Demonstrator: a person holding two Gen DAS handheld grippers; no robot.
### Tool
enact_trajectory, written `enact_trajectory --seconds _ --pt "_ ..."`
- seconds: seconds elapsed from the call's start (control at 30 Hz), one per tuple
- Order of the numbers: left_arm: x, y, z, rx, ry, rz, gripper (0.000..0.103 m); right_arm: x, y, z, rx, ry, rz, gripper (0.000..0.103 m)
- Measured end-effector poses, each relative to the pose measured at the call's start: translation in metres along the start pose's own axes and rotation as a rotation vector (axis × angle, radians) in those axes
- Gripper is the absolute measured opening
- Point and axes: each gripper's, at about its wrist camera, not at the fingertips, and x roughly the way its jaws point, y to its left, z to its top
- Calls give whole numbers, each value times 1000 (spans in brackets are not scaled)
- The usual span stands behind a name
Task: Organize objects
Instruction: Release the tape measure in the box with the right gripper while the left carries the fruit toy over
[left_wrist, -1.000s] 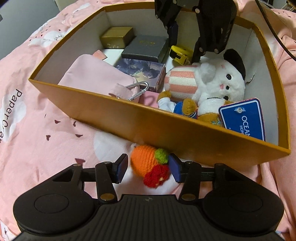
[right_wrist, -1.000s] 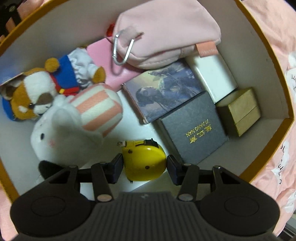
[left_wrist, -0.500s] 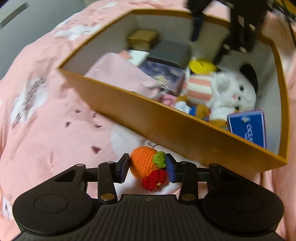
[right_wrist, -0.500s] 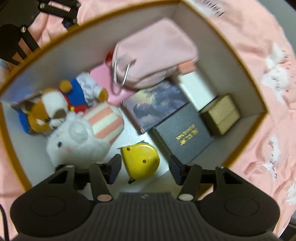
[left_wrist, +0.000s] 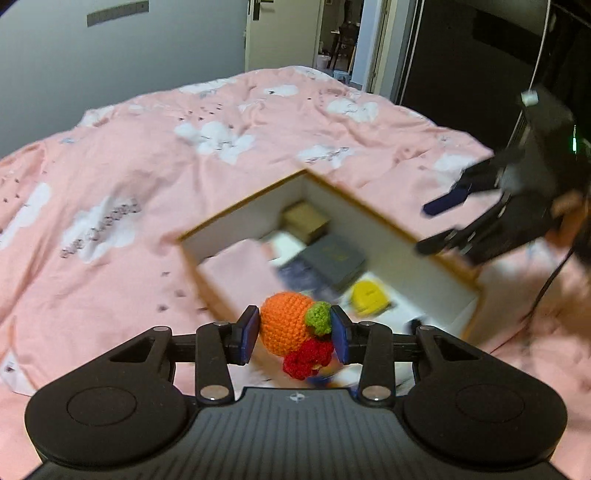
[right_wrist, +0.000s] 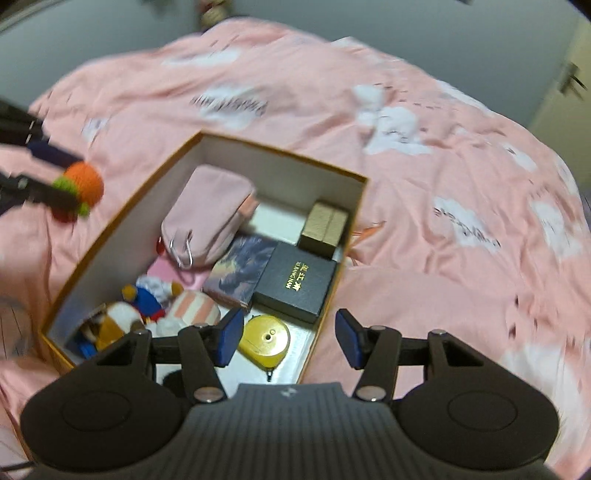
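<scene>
crochet fruit held above the box, drop not yet made

orange yarn toy (left_wrist: 286, 326) sits pinched between the blue pads of the left gripper (left_wrist: 294, 334), held in the air by the near wall of the cardboard box (left_wrist: 388, 221); the right gripper (right_wrist: 289, 341) stands wide and holds nothing, with the yellow tape measure (right_wrist: 264, 341) lying on the box floor below it; the grip looks to bear on soft yarn, so the toy may squirm out early and land on the pink bedspread (left_wrist: 184, 155); released too near the wall, it could bounce off the rim; motion blur smears most of the box contents in the left view; the plush toys (right_wrist: 122, 317) are partly cut off by the right gripper's body; whether free floor remains beneath the toy i cannot tell.
</scene>
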Motion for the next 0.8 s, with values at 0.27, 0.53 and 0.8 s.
enact_trajectory --seconds 0.27,0.53,0.8 --pt "57 -61 24 -76 31 -149 46 -11 -17 -42 395 -172 17 57" --pt "118 -86 14 -114 112 -153 46 -8 -30 -66 502 -213 -98 59" --pt "146 -94 0 -157 170 -153 47 7 -38 -77 546 -207 -50 62"
